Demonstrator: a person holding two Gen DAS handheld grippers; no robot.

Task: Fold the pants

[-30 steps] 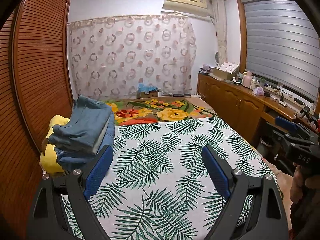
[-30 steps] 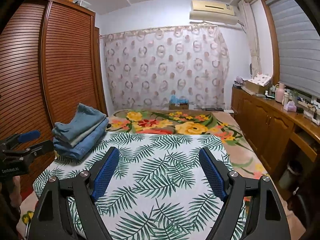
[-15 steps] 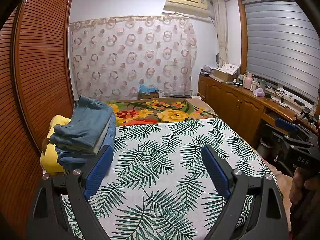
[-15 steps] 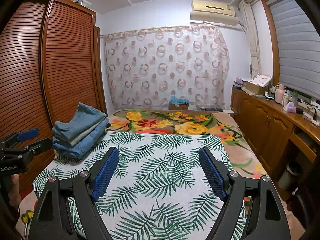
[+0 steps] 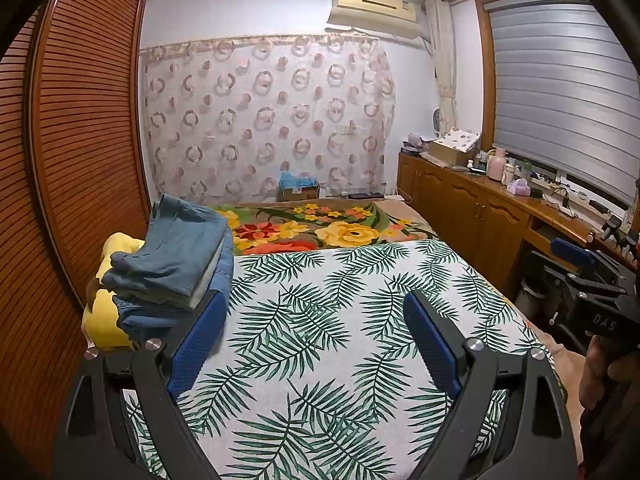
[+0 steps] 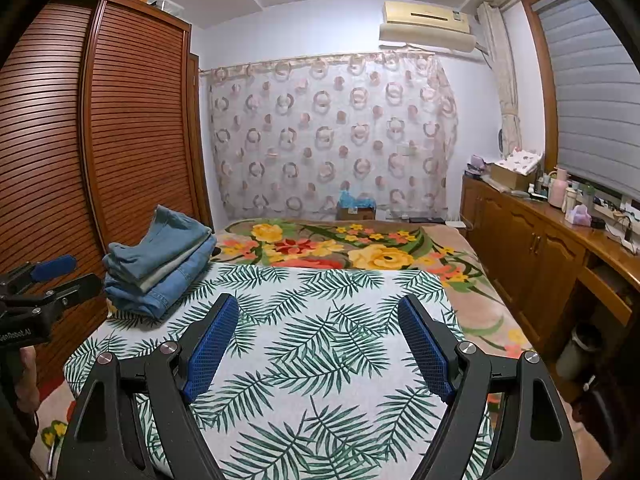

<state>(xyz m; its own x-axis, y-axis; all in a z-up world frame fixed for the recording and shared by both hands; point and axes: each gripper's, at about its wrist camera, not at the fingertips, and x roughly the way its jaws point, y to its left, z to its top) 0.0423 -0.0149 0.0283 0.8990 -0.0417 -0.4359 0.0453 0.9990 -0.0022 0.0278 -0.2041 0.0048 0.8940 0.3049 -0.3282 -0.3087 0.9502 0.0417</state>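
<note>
On the bed's left edge, folded denim pants (image 6: 160, 264) lie stacked; both tongs gape empty.

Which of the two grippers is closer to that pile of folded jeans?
Left. The left gripper sits right beside the pile of folded jeans, one finger overlapping it in view. The right gripper hangs farther off, over the leaf-print sheet.

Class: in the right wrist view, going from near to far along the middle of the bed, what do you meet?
Open right gripper → white palm-leaf-print sheet → floral blanket with yellow and red flowers → brown cardboard box → circle-patterned curtain.
</note>
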